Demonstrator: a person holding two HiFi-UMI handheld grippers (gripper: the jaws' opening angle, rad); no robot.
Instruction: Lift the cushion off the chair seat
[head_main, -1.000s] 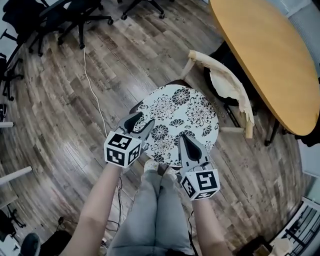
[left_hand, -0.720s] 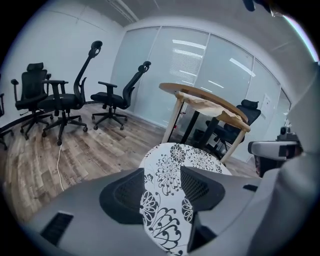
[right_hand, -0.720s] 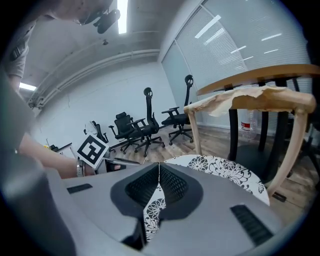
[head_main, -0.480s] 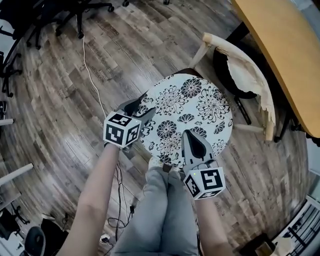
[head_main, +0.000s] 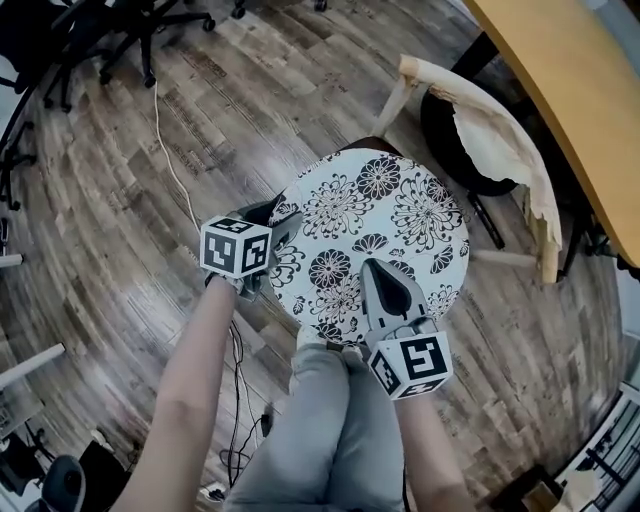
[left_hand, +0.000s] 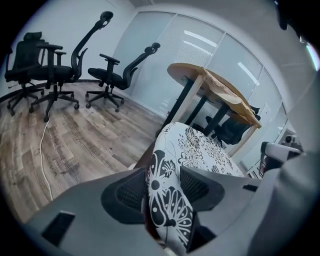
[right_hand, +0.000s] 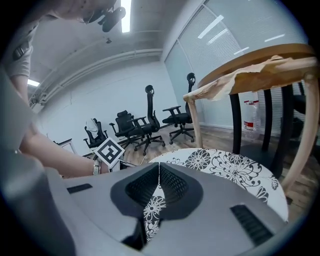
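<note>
A round white cushion (head_main: 390, 215) with black flowers lies on the dark seat (head_main: 373, 144) of a wooden chair. My left gripper (head_main: 278, 216) is at the cushion's left rim. In the left gripper view its jaws straddle the cushion's edge (left_hand: 170, 165). They have just been closing, and a dark strip of seat still shows beside one pad. My right gripper (head_main: 376, 268) hovers over the cushion's near part with its jaws shut and nothing between them. In the right gripper view the cushion (right_hand: 225, 167) spreads out beyond the right gripper (right_hand: 159, 181).
The chair's pale backrest (head_main: 500, 150) with torn covering stands at the far right. A round wooden table (head_main: 580, 90) is just behind it. Black office chairs (head_main: 100, 40) stand at the far left, and a white cable (head_main: 175, 150) runs over the plank floor. The person's legs (head_main: 330, 430) are close below the cushion.
Both grippers have come down toward the cushion. The left one slid out to the cushion's left rim and now has the edge between its jaws. The right one stays shut.
</note>
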